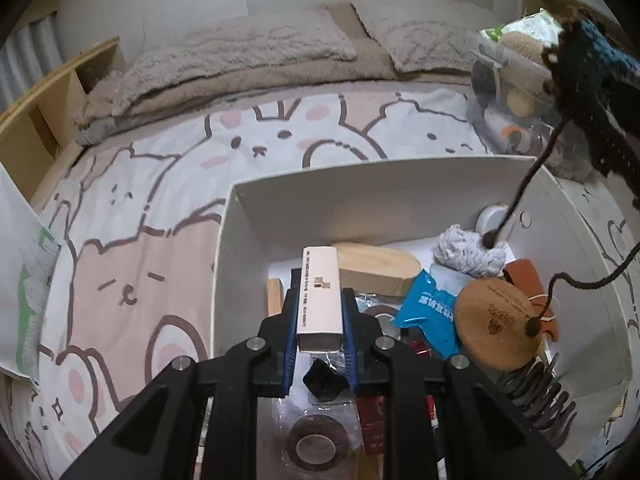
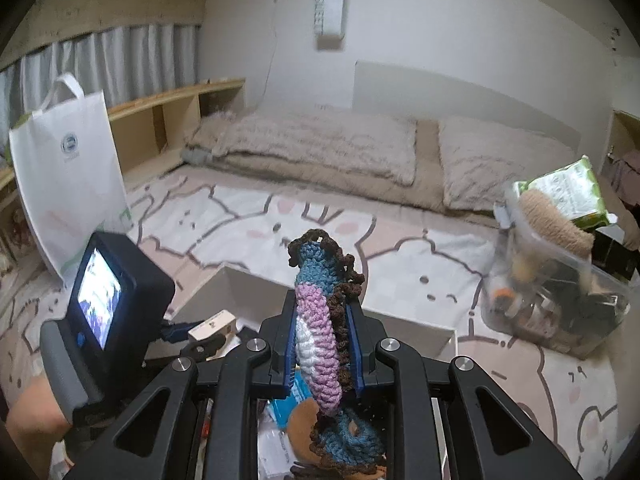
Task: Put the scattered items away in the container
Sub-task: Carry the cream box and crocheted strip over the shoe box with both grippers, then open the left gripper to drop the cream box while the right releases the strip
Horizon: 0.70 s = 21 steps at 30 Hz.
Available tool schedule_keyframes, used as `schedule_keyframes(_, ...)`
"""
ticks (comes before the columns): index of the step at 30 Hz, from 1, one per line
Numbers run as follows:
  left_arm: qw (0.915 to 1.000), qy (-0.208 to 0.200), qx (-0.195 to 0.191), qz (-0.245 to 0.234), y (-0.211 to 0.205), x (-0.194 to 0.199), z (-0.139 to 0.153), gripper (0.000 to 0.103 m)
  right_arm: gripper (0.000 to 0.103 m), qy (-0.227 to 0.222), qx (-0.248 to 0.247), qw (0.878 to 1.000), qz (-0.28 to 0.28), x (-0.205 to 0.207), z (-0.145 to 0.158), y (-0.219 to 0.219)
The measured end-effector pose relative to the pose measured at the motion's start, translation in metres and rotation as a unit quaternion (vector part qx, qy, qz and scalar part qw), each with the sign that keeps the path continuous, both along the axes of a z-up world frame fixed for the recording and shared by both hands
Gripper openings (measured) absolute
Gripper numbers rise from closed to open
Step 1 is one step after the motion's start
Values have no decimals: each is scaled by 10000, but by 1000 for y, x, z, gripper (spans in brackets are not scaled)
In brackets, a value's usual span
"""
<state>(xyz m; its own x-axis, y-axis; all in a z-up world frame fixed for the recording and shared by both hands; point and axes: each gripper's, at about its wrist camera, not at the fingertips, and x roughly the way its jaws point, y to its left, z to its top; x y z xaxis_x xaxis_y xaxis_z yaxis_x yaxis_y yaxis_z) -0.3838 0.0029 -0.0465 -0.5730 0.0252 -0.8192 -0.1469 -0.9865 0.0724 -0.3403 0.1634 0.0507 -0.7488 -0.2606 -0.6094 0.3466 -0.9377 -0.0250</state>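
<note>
Here the left gripper [image 1: 319, 320] is clamped on a slim carton [image 1: 320, 296] above the bin [image 1: 224, 264], and the right gripper [image 2: 319, 344] pinches a crochet piece [image 2: 318, 320] over it too. Its dangling yarn [image 1: 516, 196], trailing ahead among the contents, could snag and drag things out; the carton, released from here, might tip onto the wood block [image 1: 376, 270] just beyond.

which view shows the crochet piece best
The right wrist view: the crochet piece stands centred and sharp, clamped in the right gripper, its blue, pink and white bands clear. The left wrist view catches only a dark edge of it at top right, yarn trailing.
</note>
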Motion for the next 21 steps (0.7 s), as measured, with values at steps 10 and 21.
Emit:
schedule_keyframes(10,9983,351,322,346,-15,10,10,74,22,-428,124,9989,146,-15,-29,-9)
schedule_keyframes(21,9982,519,265,130,-6,23,6,74,22,-1122,68,9934,228,-34,-61,-8)
